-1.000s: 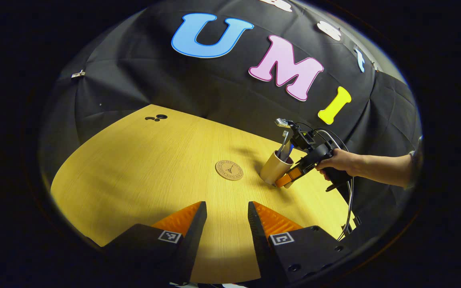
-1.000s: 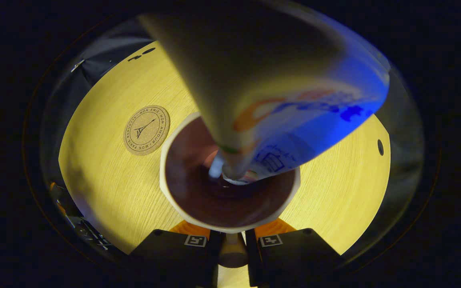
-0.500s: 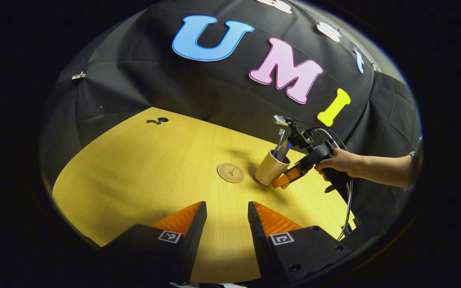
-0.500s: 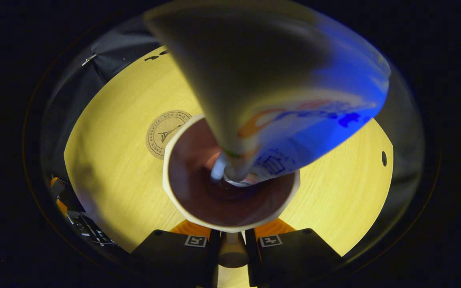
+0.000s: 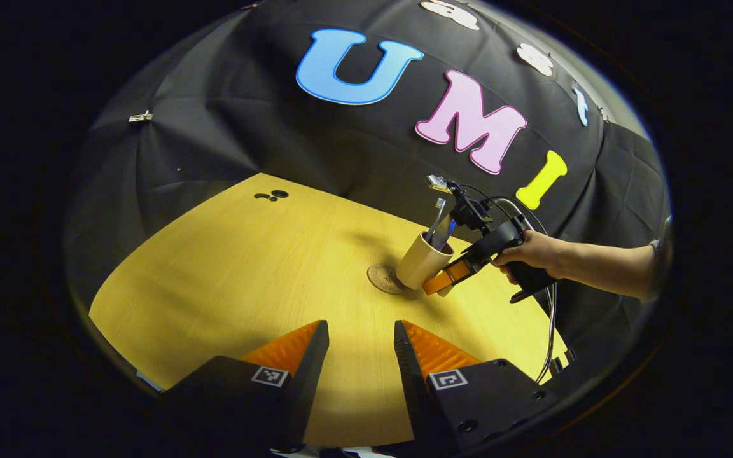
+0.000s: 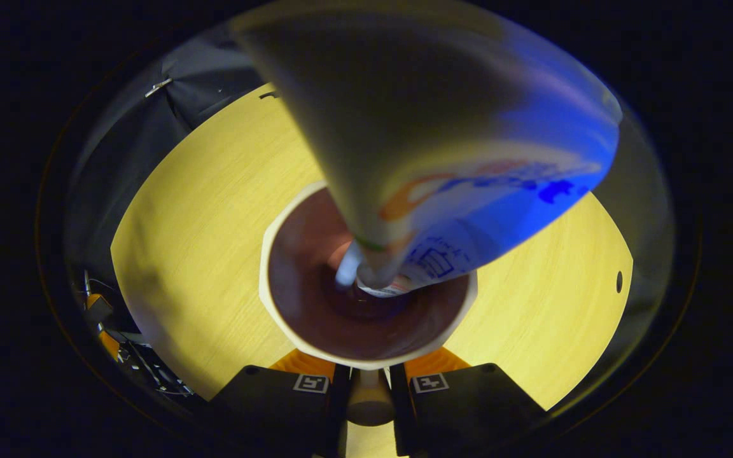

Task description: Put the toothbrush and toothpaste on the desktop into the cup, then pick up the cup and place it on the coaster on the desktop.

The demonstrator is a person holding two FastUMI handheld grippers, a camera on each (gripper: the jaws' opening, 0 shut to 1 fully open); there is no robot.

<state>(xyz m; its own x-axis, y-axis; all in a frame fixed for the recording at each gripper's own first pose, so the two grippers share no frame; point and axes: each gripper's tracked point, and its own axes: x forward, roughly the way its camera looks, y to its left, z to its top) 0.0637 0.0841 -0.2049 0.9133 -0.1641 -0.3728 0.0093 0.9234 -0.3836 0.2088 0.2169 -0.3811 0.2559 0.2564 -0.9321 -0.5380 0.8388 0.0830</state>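
Cup: clamped at its side between the right hand-held gripper fingers, tilted, over the coaster's edge
Left hand-held gripper: fingers apart, holding nothing (above the near tabletop)
Toothbrush, toothpaste: standing in cup
Coaster: partly hidden behind cup

We see the bench bare across the left and centre of the left gripper view; at right of centre the cup, right tongs and hand block passage.
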